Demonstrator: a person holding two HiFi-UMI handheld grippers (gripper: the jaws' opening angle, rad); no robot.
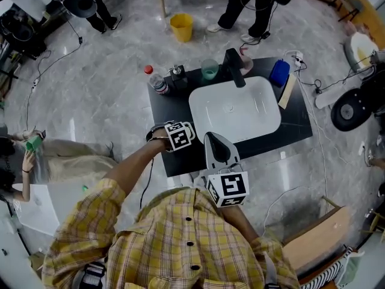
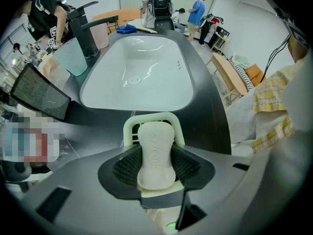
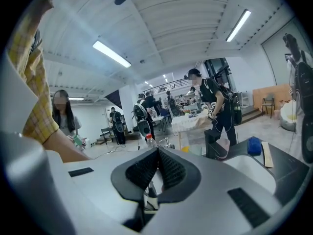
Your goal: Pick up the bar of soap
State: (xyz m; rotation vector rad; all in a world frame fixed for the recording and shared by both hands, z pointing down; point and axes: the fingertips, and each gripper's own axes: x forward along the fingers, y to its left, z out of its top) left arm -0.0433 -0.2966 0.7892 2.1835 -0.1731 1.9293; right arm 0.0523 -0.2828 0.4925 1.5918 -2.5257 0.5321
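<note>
The bar of soap (image 2: 155, 148) is pale cream with a narrowed waist. It lies in a pale green slotted soap dish (image 2: 130, 127) on the dark counter (image 2: 208, 116), just in front of the white sink (image 2: 105, 99). My left gripper (image 2: 156, 156) points straight down over it, and its black ribbed pads (image 2: 126, 163) press on the soap's two sides. In the head view the left gripper (image 1: 179, 135) sits at the counter's near left part, hiding the soap. My right gripper (image 1: 218, 142) hangs by the counter's front edge; in its own view the right gripper (image 3: 157, 152) is shut on nothing.
A black faucet (image 1: 233, 66), a teal cup (image 1: 209, 70), a red-capped bottle (image 1: 156, 80) and a blue object (image 1: 279, 73) stand along the counter's far side. A yellow bucket (image 1: 181, 27) and people's legs (image 1: 252, 11) are on the floor beyond.
</note>
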